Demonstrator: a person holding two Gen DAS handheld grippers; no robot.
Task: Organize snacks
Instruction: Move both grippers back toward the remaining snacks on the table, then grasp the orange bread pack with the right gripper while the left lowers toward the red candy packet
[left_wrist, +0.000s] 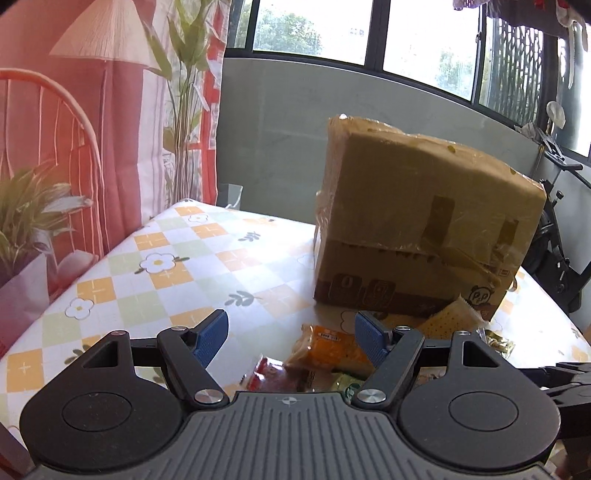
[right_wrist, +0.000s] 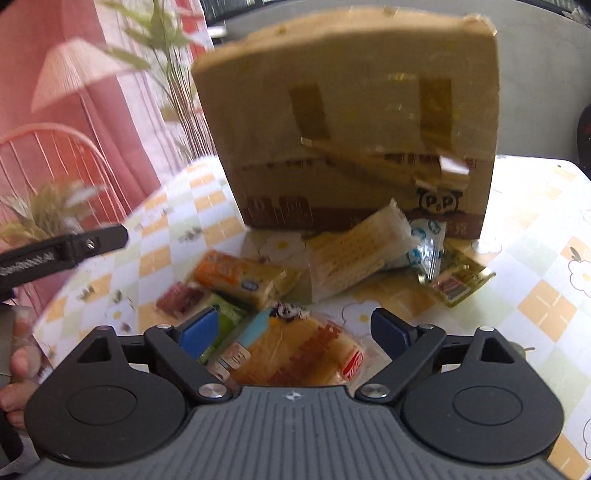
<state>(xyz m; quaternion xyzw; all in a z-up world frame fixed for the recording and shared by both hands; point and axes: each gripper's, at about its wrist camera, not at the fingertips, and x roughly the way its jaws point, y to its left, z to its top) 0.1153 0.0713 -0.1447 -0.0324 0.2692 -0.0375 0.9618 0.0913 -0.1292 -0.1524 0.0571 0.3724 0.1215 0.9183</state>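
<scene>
A taped cardboard box (left_wrist: 417, 229) stands upright on the table; it fills the upper middle of the right wrist view (right_wrist: 354, 122). Several wrapped snacks lie in front of it: an orange pack (left_wrist: 328, 349) (right_wrist: 243, 277), a red pack (left_wrist: 273, 376) (right_wrist: 181, 297), a pale cracker pack (right_wrist: 351, 254), a white-blue sachet (right_wrist: 424, 251), a gold packet (right_wrist: 461, 280) and a bread pack (right_wrist: 295, 354). My left gripper (left_wrist: 291, 338) is open above the orange and red packs. My right gripper (right_wrist: 295, 328) is open over the bread pack.
The table has a checked flower-print cloth (left_wrist: 155, 273). A pink curtain and plants (left_wrist: 29, 206) stand at the left. The left gripper's body (right_wrist: 62, 247) and a hand show at the left of the right wrist view. A window and an exercise bike (left_wrist: 554, 236) are behind.
</scene>
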